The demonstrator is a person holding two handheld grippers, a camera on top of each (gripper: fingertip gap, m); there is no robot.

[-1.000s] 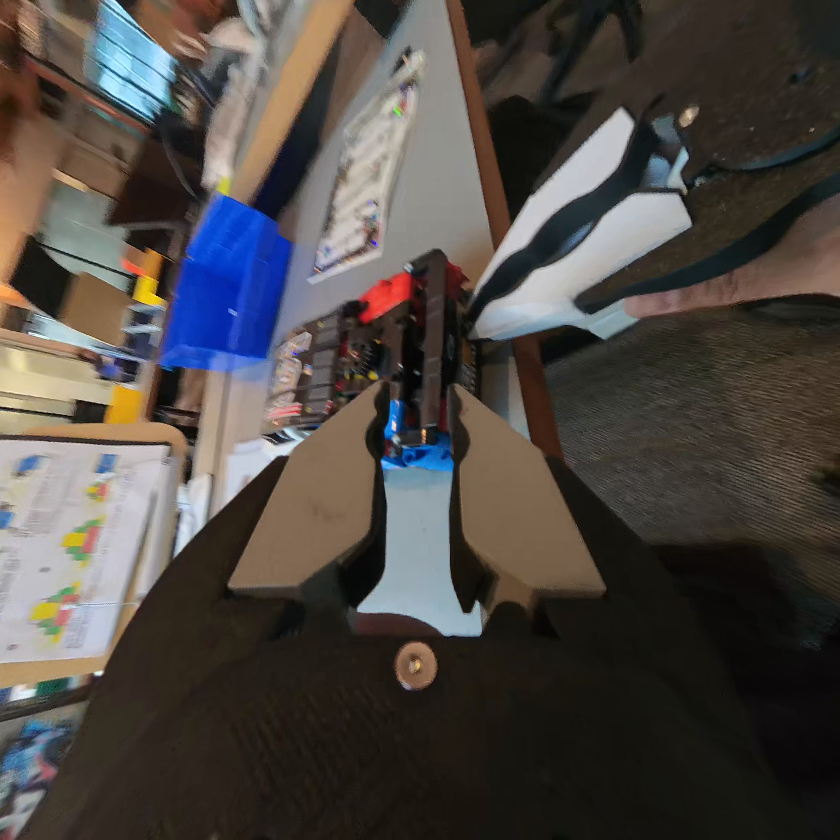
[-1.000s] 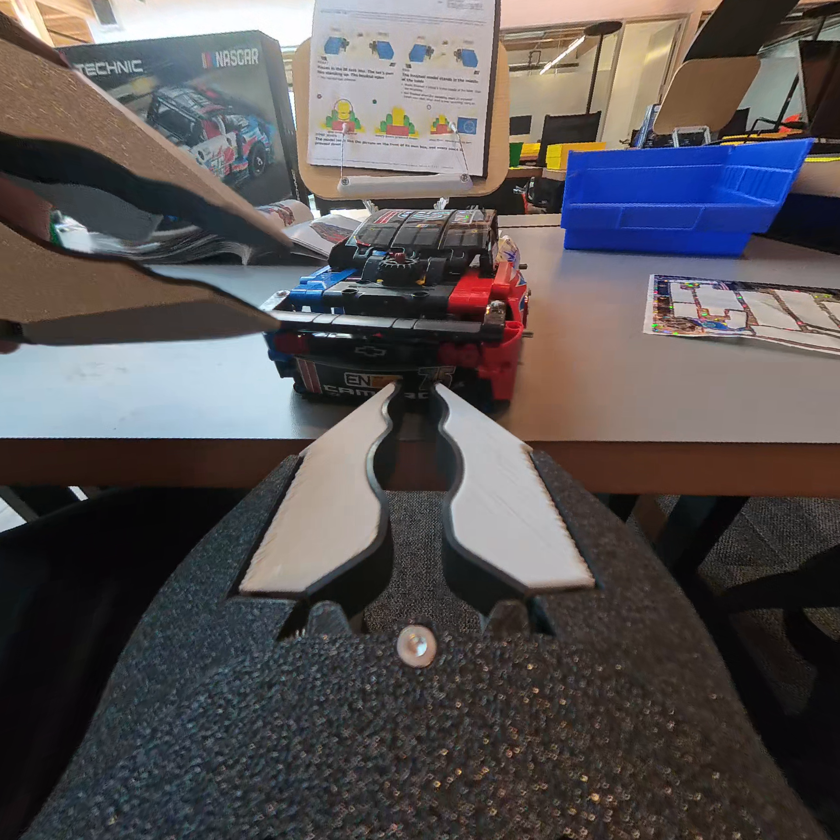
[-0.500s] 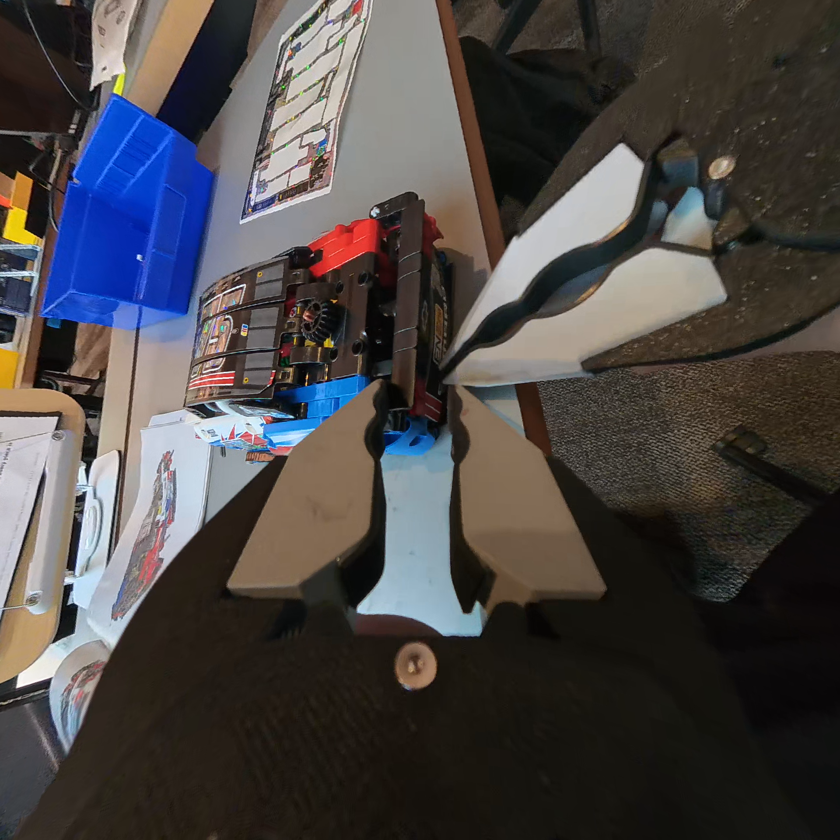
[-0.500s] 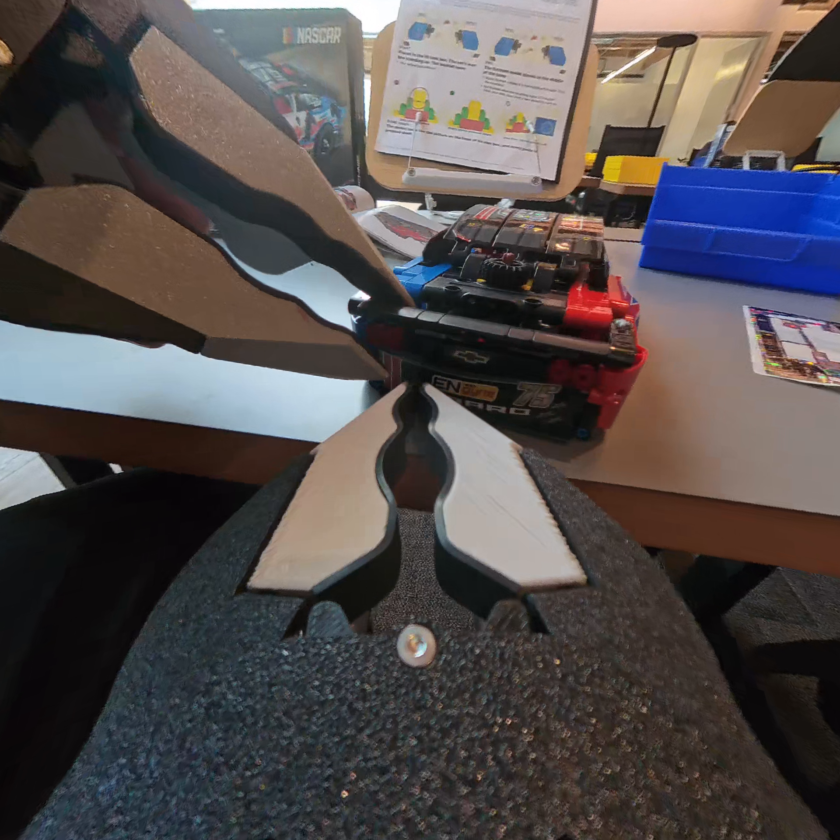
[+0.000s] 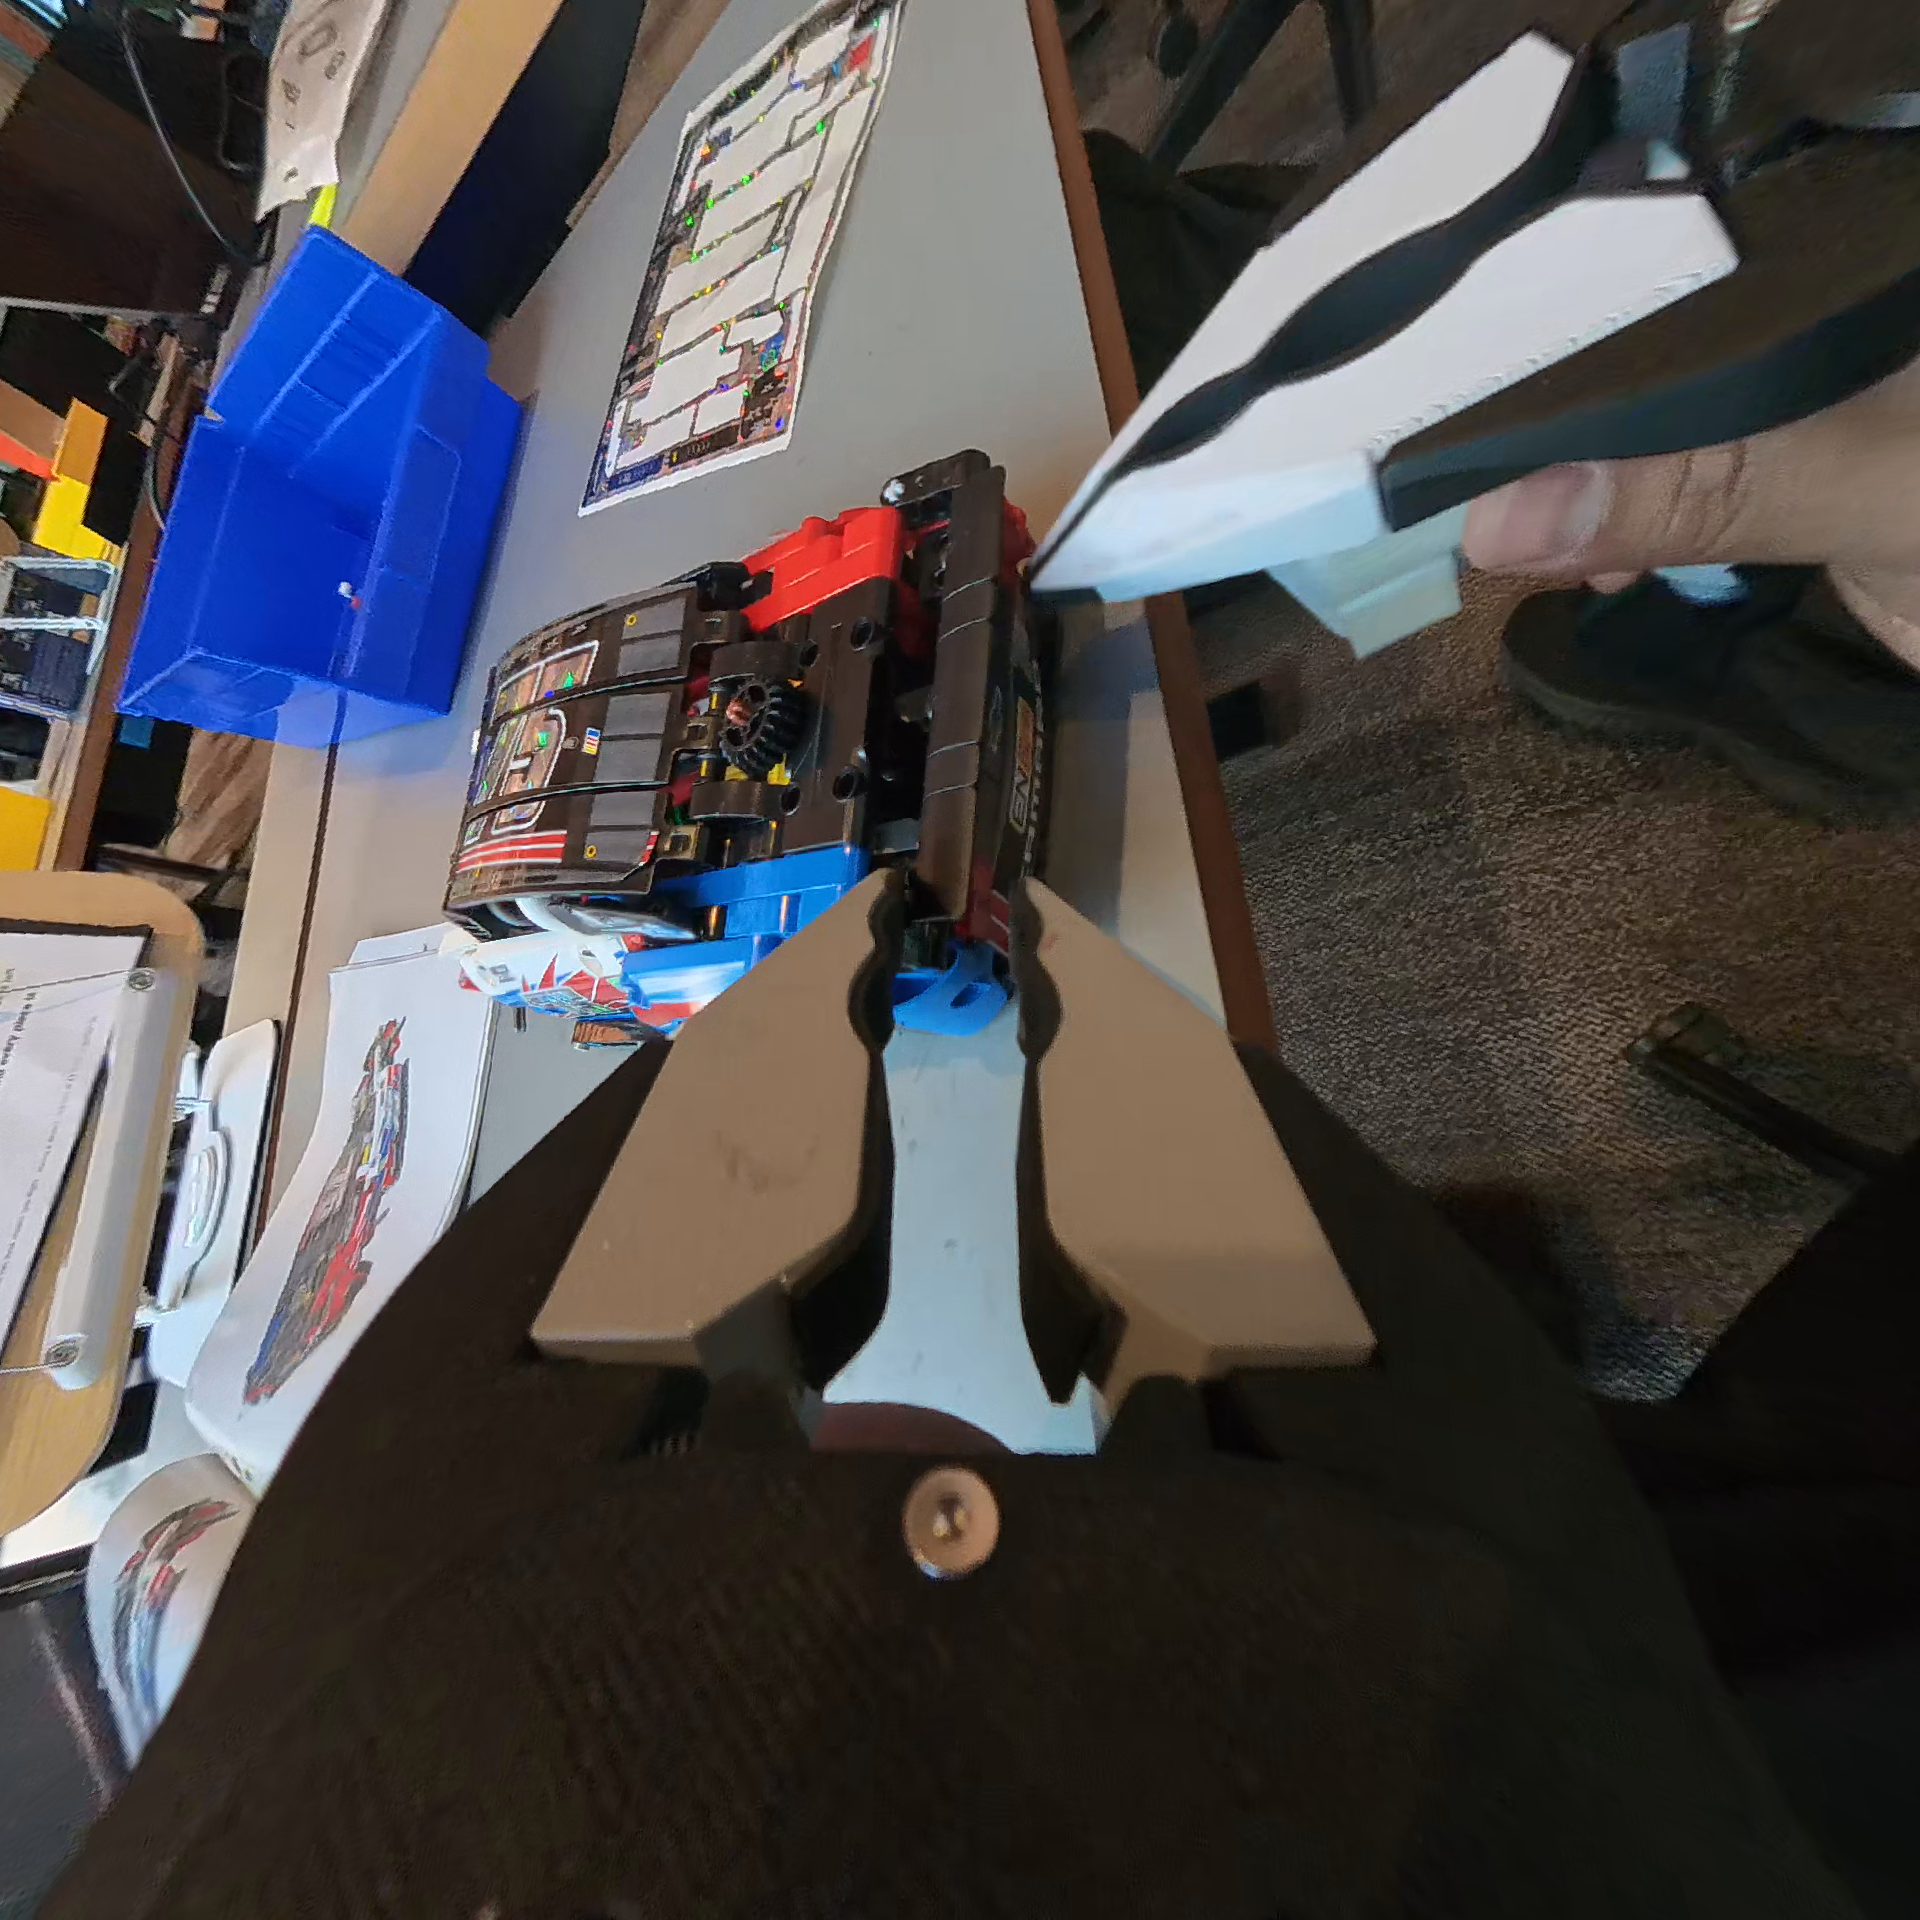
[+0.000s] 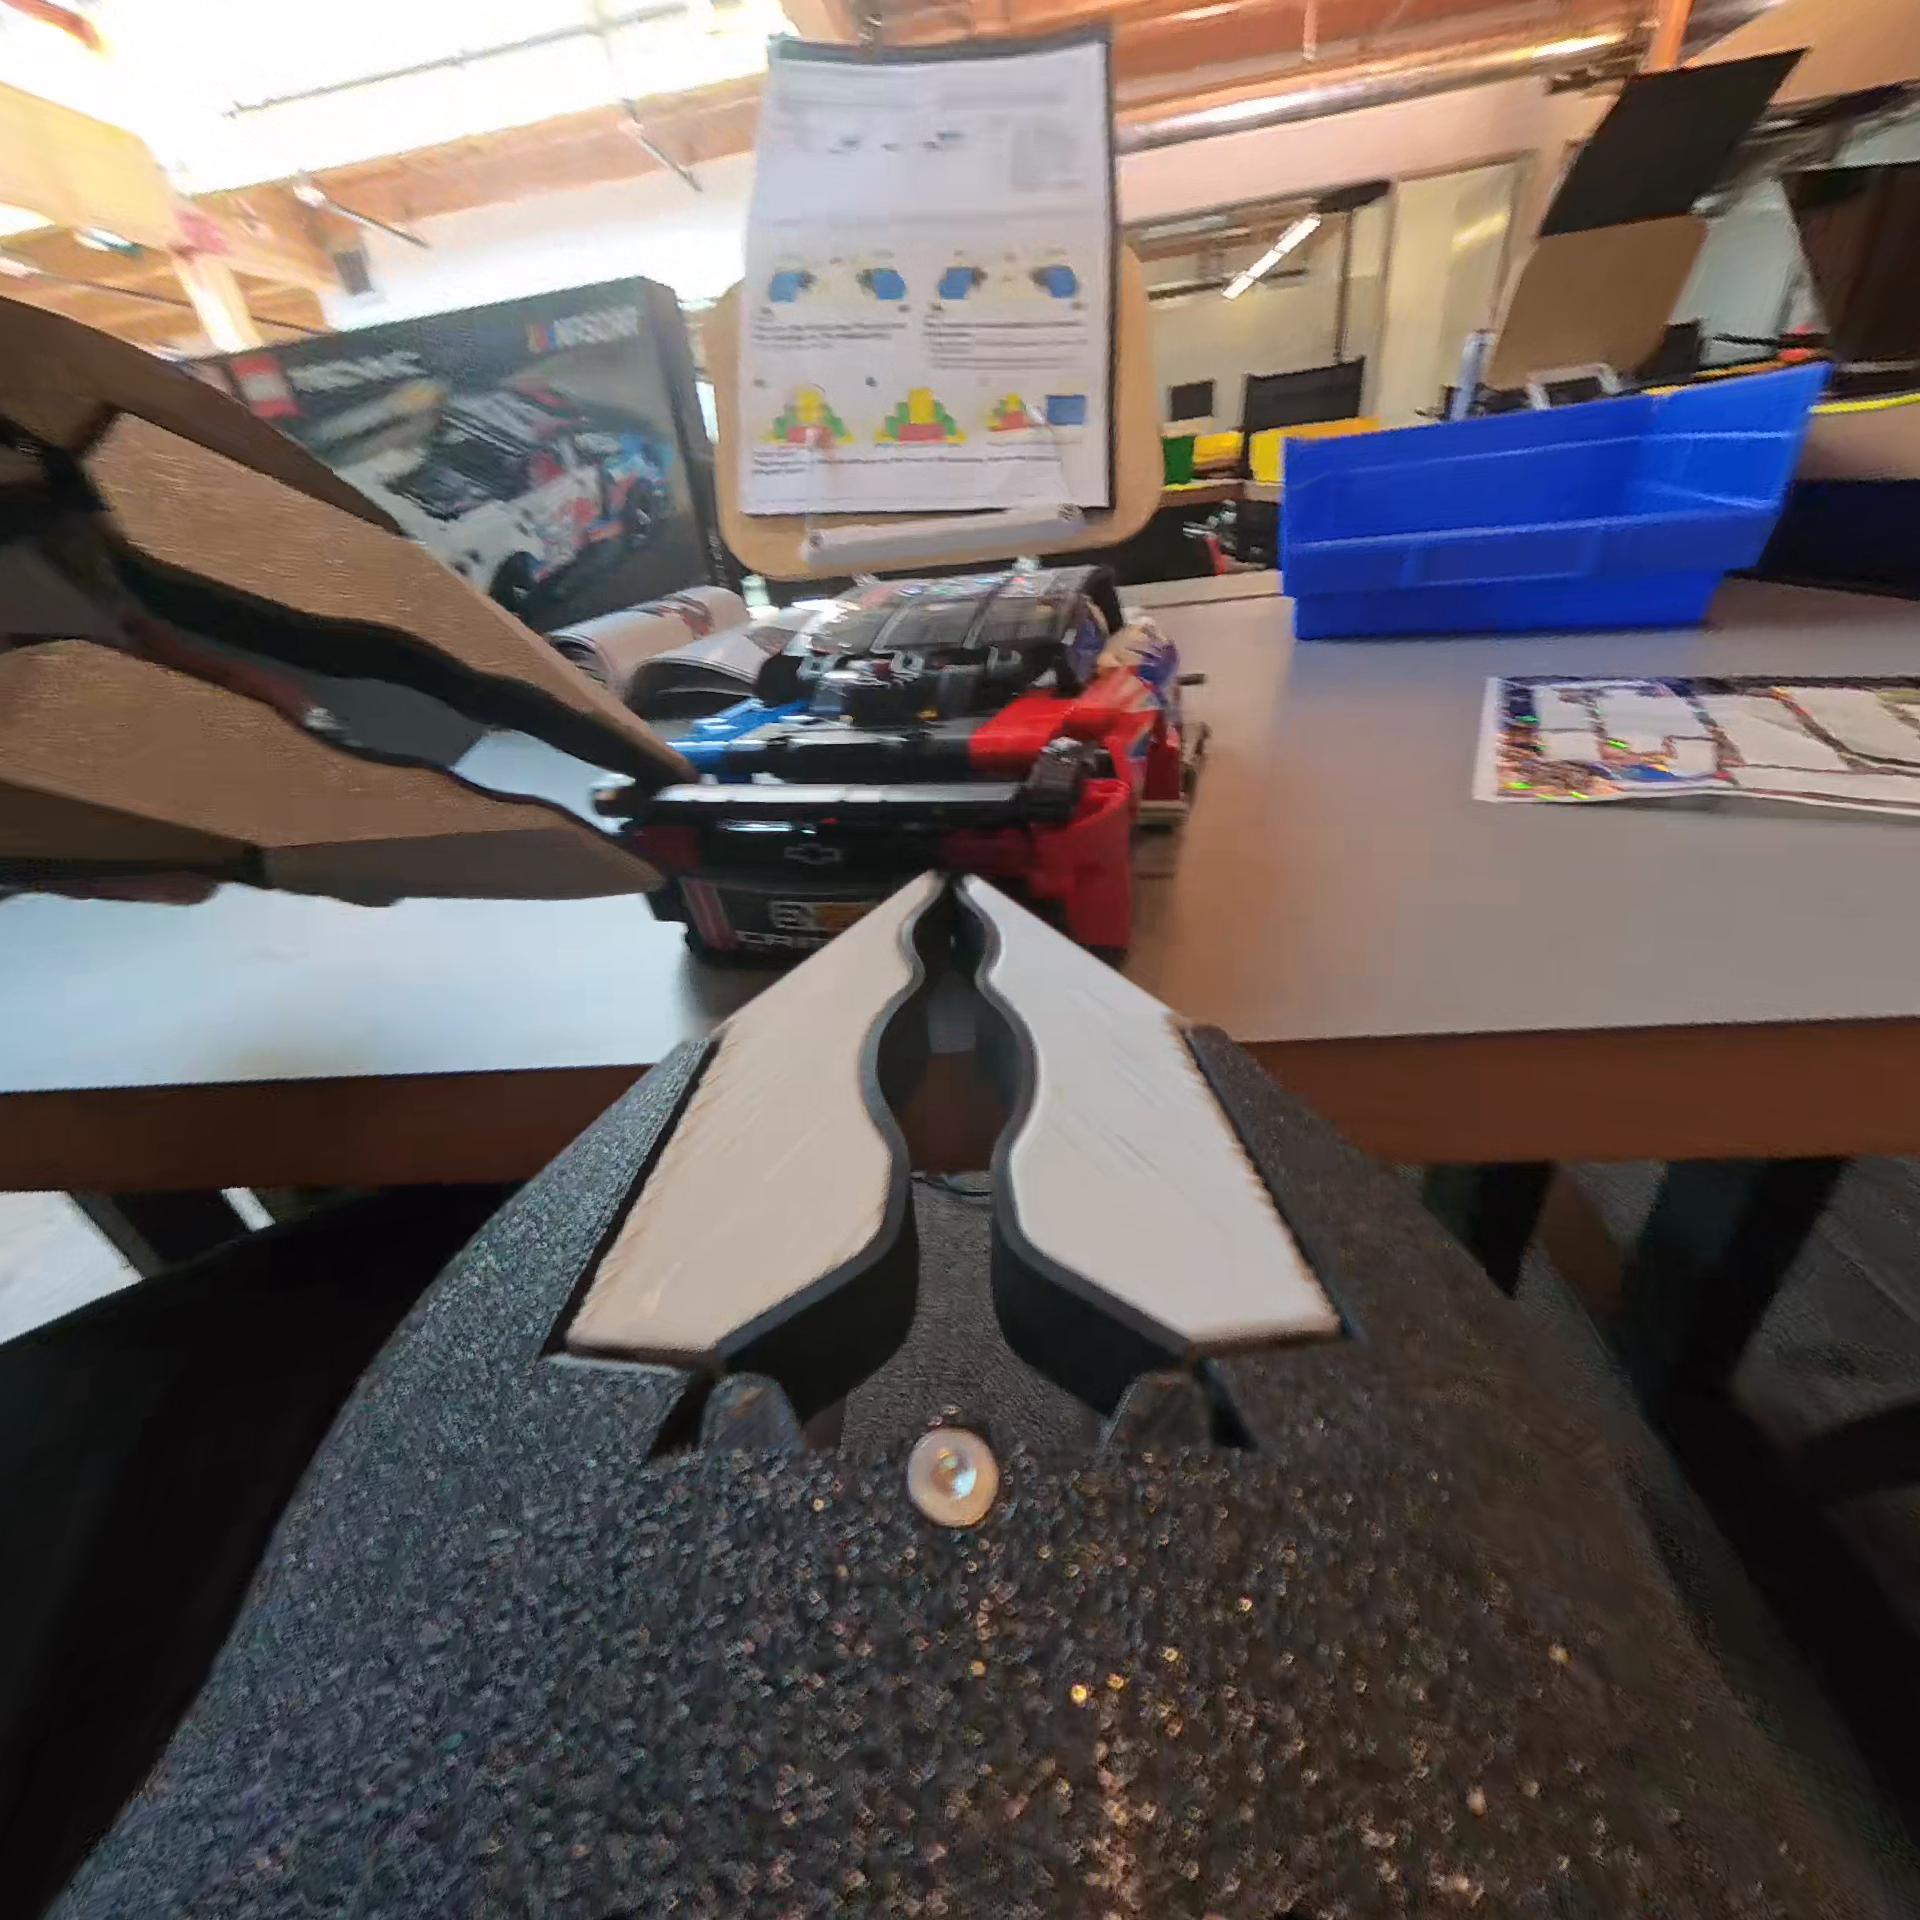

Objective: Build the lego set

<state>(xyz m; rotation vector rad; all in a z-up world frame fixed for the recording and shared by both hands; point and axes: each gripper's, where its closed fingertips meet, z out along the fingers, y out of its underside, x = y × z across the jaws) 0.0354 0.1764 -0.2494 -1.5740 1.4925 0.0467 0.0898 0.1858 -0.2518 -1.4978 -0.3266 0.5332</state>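
Now my right gripper has pinched shut, empty, nosing the lego car at the table's near edge; left gripper clamps its corner to steady it

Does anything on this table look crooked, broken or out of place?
Nothing looks broken or spilled. The lego car sits very near the table's front edge, where the left gripper clamps its blue corner. The sticker sheet lies slightly wrinkled rather than flat.
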